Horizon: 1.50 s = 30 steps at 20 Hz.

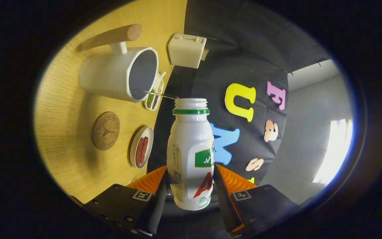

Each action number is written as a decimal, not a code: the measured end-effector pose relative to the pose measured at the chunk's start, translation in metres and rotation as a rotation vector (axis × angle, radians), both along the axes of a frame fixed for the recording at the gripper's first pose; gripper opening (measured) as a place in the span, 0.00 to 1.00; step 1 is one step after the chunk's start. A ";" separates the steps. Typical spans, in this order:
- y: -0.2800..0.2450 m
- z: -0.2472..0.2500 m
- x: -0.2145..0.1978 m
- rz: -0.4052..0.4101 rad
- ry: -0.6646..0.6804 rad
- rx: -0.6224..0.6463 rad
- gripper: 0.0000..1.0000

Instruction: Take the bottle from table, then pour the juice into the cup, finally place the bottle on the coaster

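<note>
My gripper is shut on a white plastic bottle with a green neck ring and an open mouth, held between both fingers. The whole view is rolled sideways, so the bottle lies tipped toward the cup. A thin stream of liquid runs from the bottle's mouth to the white cup, which has a long wooden handle and stands on the wooden table beyond the fingers. A round wooden coaster lies on the table beside the cup, nearer to me.
A small oval dish with red-brown food lies near the coaster. A divided tray of green and dark bits sits behind the cup. A white toaster stands at the table's back edge against the black cloth wall.
</note>
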<state>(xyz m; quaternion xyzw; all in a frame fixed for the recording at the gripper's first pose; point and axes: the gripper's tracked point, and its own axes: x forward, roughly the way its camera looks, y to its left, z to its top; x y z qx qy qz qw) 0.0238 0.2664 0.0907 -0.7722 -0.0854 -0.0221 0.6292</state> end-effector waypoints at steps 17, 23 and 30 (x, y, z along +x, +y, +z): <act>0.007 0.004 -0.003 0.032 -0.045 -0.065 0.73; 0.012 0.009 -0.005 0.048 -0.055 -0.104 0.72; 0.017 0.008 -0.005 0.065 -0.052 -0.164 0.72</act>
